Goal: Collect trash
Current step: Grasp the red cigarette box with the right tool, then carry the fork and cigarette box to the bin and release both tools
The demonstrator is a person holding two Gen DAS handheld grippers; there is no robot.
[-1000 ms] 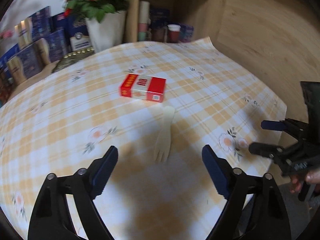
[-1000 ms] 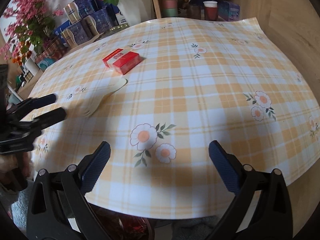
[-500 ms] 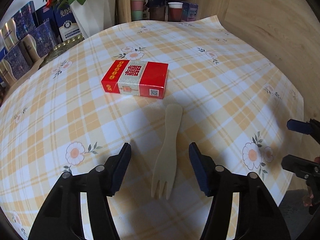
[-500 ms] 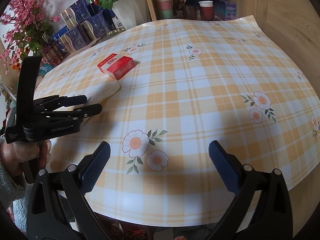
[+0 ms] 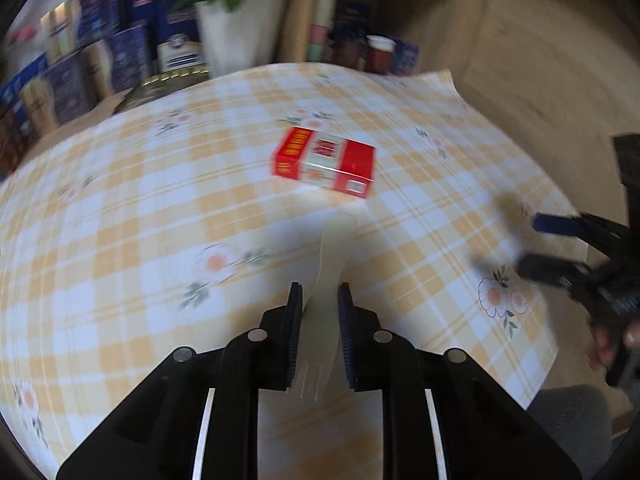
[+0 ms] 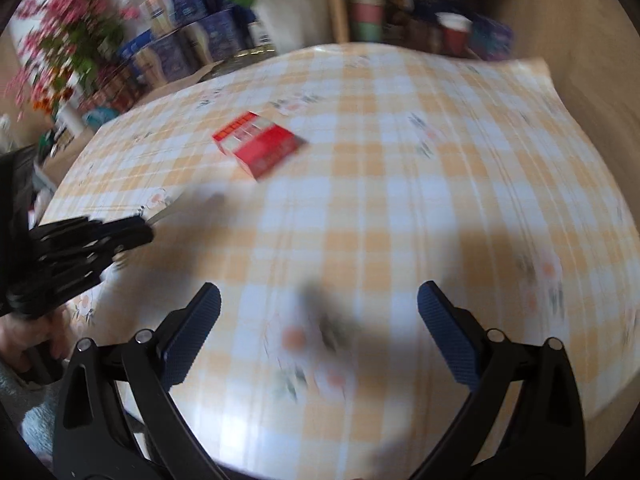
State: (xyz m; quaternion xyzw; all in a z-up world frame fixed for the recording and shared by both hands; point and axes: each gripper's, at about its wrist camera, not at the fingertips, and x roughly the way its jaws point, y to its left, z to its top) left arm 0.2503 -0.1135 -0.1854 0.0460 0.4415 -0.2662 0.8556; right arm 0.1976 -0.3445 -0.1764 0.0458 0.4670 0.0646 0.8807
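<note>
My left gripper [image 5: 319, 300] is shut on a pale wooden fork [image 5: 328, 268], held lengthwise between the pads, handle pointing away, above the checked tablecloth [image 5: 140, 220]. A red and white cigarette pack [image 5: 325, 163] lies on the cloth just beyond the fork's handle. In the right wrist view the same pack [image 6: 260, 145] lies left of centre, and the left gripper [image 6: 144, 228] shows at the left edge. My right gripper [image 6: 319, 308] is open and empty above the cloth near the table's front edge; it also shows in the left wrist view [image 5: 532, 244] at the right.
A white flower pot [image 5: 236, 32], blue boxes [image 5: 80, 80] and cups [image 5: 378, 52] on a wooden shelf stand along the far edge. Pink flowers [image 6: 60, 40] stand at the far left. A wooden wall [image 5: 540, 60] is at the right.
My left gripper has closed on the fork and lifted it off the cloth. The right gripper has moved forward over the table; both views are motion-blurred.
</note>
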